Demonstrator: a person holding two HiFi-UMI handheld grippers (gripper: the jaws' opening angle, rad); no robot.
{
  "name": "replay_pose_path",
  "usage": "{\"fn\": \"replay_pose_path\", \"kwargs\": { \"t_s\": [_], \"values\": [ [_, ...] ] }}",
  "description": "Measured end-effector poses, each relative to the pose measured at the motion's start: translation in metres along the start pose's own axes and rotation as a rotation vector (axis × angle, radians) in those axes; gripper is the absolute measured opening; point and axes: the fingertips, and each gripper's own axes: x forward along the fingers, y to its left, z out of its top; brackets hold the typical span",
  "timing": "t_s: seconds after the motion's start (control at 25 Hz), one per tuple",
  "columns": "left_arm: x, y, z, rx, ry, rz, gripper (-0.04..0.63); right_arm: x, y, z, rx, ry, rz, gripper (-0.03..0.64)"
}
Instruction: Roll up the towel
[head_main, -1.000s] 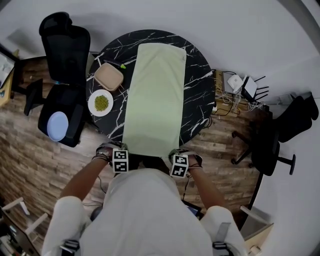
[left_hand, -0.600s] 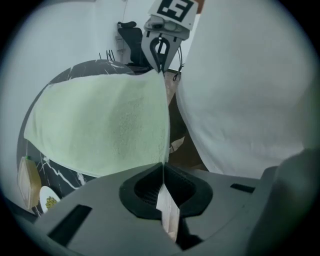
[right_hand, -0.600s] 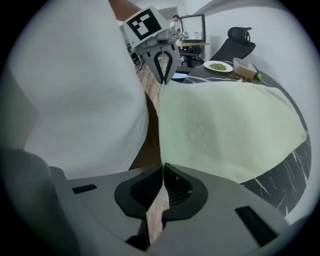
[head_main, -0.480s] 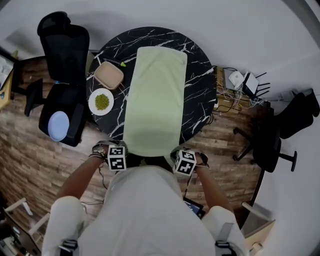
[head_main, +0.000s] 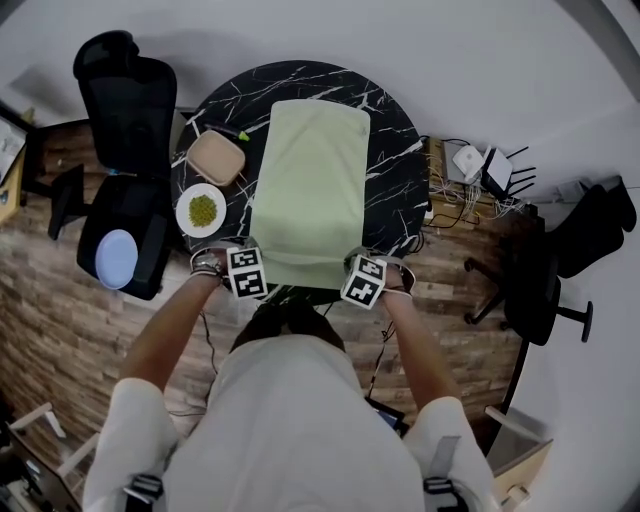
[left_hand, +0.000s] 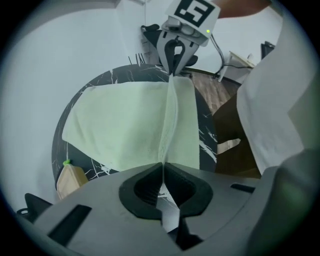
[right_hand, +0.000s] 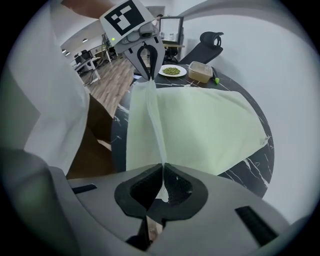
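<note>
A pale green towel (head_main: 310, 180) lies lengthwise across the round black marble table (head_main: 395, 180). My left gripper (head_main: 250, 287) is shut on the towel's near left corner. My right gripper (head_main: 362, 290) is shut on its near right corner. The near hem runs taut between them, raised just above the table's near rim. In the left gripper view the towel (left_hand: 125, 125) edge runs from my left gripper (left_hand: 162, 167) to the right gripper (left_hand: 172, 67). In the right gripper view the towel (right_hand: 200, 130) stretches from my right gripper (right_hand: 162, 167) to the left gripper (right_hand: 147, 70).
A white plate of green food (head_main: 202, 208) and a beige lidded box (head_main: 217, 155) sit on the table left of the towel. A black office chair (head_main: 125, 120) with a blue disc (head_main: 116, 255) stands at left. Cables and a router (head_main: 480, 170) and another chair (head_main: 560, 270) are at right.
Both grippers have moved up the picture toward the table, carrying the towel's near edge. The part that hung over the near rim is now lifted up.
</note>
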Motion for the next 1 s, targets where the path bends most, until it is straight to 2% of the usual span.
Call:
{"fn": "replay_pose_path", "kwargs": {
  "t_s": [0.2,0.24,0.28,0.32,0.44,0.6,0.72,0.84,0.88,1.0],
  "values": [
    [0.008,0.020,0.002,-0.042,-0.008,0.079,0.011,0.006,-0.027,0.001,0.054,-0.023,-0.108,0.007],
    [0.009,0.020,0.003,-0.046,-0.012,0.077,0.047,0.007,-0.032,0.001,0.067,-0.031,-0.130,0.019],
    [0.011,0.019,0.003,-0.054,-0.015,0.070,0.211,0.007,-0.034,0.001,0.077,-0.036,-0.144,0.089],
    [0.012,0.018,0.004,-0.065,-0.019,0.064,0.296,0.006,-0.036,0.001,0.082,-0.041,-0.155,0.154],
    [0.010,0.015,0.004,-0.086,-0.039,0.081,0.299,0.000,-0.034,0.004,0.046,-0.063,-0.202,0.167],
    [0.004,0.004,0.004,-0.050,-0.058,0.097,0.313,-0.008,-0.009,0.012,-0.078,-0.077,-0.216,0.178],
    [0.002,-0.020,0.012,0.015,-0.082,0.069,0.311,-0.002,0.031,0.016,-0.180,-0.072,-0.131,0.169],
    [0.014,-0.052,0.014,0.092,-0.075,0.036,0.310,0.015,0.070,0.010,-0.235,-0.036,-0.050,0.169],
    [0.018,-0.059,0.014,0.103,-0.070,0.034,0.303,0.021,0.076,0.007,-0.237,-0.025,-0.042,0.169],
    [0.028,-0.065,0.015,0.122,-0.058,0.045,0.207,0.033,0.079,0.004,-0.216,-0.005,-0.054,0.152]
  ]
}}
